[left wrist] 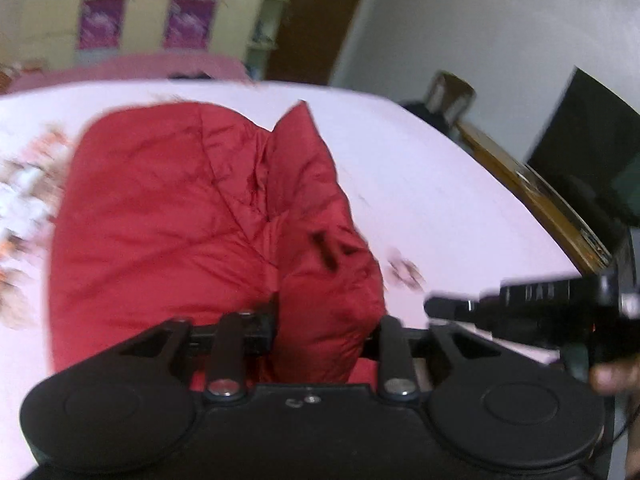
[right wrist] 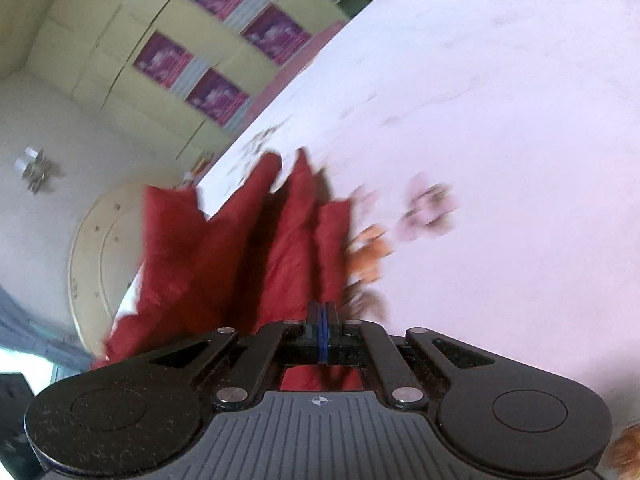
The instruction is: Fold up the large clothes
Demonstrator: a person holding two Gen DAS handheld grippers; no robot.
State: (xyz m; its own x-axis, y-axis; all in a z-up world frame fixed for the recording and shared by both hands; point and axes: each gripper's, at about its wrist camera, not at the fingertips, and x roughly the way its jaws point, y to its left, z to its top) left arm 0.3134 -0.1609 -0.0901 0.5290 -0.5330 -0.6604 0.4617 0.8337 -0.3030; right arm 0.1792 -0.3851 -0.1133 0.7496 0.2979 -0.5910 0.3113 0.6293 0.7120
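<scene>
Left gripper (left wrist: pixel 326 328): we pinch a fold of the red padded jacket (left wrist: pixel 180 208), carrying it over.
Right gripper (right wrist: pixel 323 338): clenched tight, whether on cloth we cannot tell.

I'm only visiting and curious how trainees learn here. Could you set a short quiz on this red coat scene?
1. True or false: the right tongs stand wide open.
2. What fills the gap in the left tongs? A) a pillow B) a fold of the red puffer jacket C) nothing
3. Fill in: the jacket lies on a pale pink, flower-printed ____.

Key: 1 false, they are shut; 2 B; 3 bedsheet.
</scene>
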